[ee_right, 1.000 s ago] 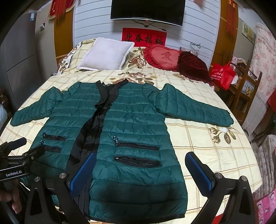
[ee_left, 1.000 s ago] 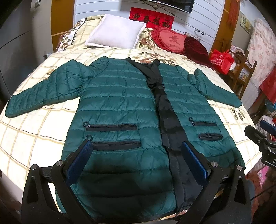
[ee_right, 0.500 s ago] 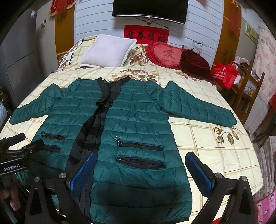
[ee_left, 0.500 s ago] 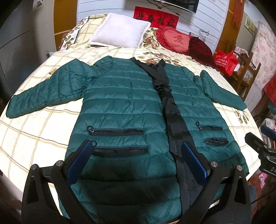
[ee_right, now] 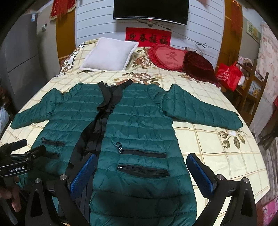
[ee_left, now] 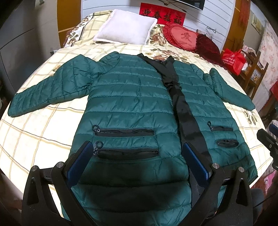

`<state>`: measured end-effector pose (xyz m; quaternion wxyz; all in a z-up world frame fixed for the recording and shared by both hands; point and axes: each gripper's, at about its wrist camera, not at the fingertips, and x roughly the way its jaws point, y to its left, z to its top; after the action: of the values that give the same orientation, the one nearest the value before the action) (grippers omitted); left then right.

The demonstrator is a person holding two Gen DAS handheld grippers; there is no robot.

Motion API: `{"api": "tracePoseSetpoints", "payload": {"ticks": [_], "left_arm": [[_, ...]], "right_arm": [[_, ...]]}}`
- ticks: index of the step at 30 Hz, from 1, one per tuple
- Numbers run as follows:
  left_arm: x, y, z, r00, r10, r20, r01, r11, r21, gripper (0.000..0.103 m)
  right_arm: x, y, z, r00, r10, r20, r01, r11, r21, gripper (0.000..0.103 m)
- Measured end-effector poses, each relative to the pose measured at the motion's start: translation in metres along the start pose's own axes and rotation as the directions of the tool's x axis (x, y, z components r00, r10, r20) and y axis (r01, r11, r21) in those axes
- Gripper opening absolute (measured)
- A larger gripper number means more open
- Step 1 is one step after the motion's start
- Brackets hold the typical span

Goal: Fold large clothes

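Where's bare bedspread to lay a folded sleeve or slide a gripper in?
Bare: bedspread below the right sleeve, and below the left sleeve. Also between collar and pillow. The headboard end is crowded.

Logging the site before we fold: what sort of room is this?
Most likely a home bedroom: a bed with a cream plaid floral bedspread, a white square pillow, and a wall-mounted black television.

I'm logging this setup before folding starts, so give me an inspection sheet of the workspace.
Surface: bed with checked floral cover.
Job's things: green jacket flat, front up, sleeves spread.
Clutter: white pillow, heart cushion, dark red cushion at the head.
Grippers: left gripper and right gripper open, above the hem.
Cables: one on the wall.
Surroundings: TV, red banner, red bag.
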<state>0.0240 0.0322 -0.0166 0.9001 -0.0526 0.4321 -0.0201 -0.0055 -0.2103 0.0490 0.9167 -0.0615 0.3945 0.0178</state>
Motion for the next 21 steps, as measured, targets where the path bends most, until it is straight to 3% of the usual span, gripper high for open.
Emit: {"api": "tracePoseSetpoints", "payload": {"ticks": [21], "left_arm": [[-0.020,0.001,-0.001,1.000,-0.004,0.024,0.005,1.000,-0.007,0.103]], "right_arm": [[-0.029,0.015,0.002,0.999,0.013,0.040,-0.011,0.999,-0.047,0.102]]}}
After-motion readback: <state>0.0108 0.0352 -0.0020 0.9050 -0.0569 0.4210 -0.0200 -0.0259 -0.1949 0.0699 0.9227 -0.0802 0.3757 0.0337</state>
